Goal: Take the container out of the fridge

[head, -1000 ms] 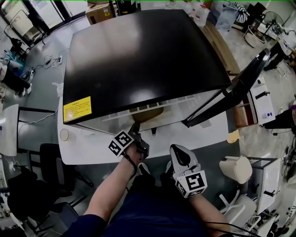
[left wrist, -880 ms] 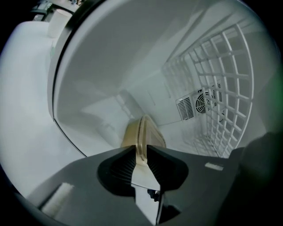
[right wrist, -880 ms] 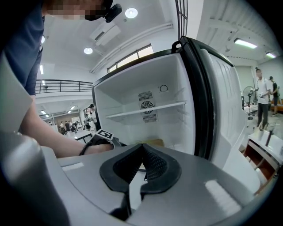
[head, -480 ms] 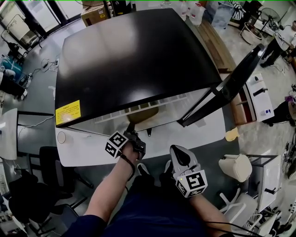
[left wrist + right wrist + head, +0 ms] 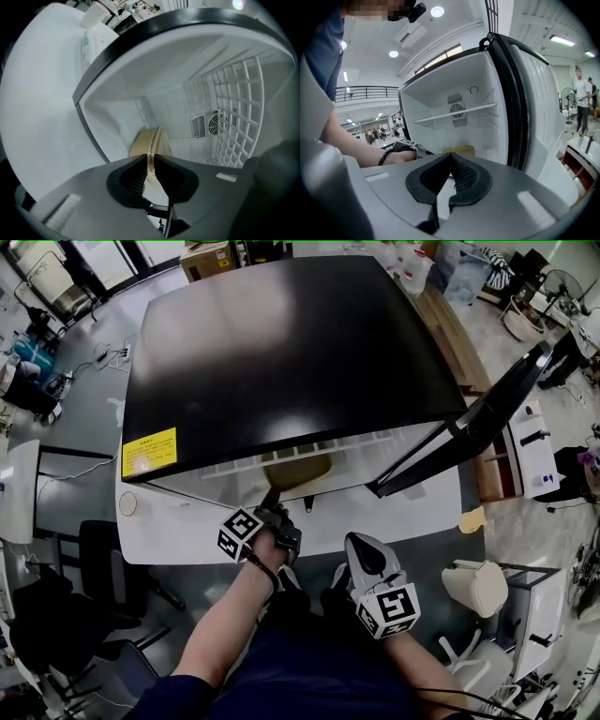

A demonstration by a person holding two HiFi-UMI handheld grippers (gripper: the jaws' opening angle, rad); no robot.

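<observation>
A tan container [image 5: 298, 470] lies on the floor of the open fridge [image 5: 281, 352], just inside its front edge. My left gripper [image 5: 270, 499] reaches into the opening. In the left gripper view the container's [image 5: 151, 139] thin rim stands on edge between the pads of my left gripper [image 5: 151, 163], which have just been closing and now press on it. My right gripper [image 5: 356, 545] hangs back in front of the fridge, shut with nothing in it. The right gripper view has its pads [image 5: 451, 157] meeting at the tip, the container [image 5: 459, 150] beyond them.
The fridge door [image 5: 469, 423] stands open to the right. Inside are a white wire shelf [image 5: 234, 108] and a fan vent [image 5: 213, 124]. The fridge sits on a white platform [image 5: 169, 540]. A dark chair [image 5: 103, 559] is at left, a white bin [image 5: 478, 582] at right.
My left gripper has rolled a little while staying at the container's rim. The right gripper has kept still. The head view has shifted slightly.
</observation>
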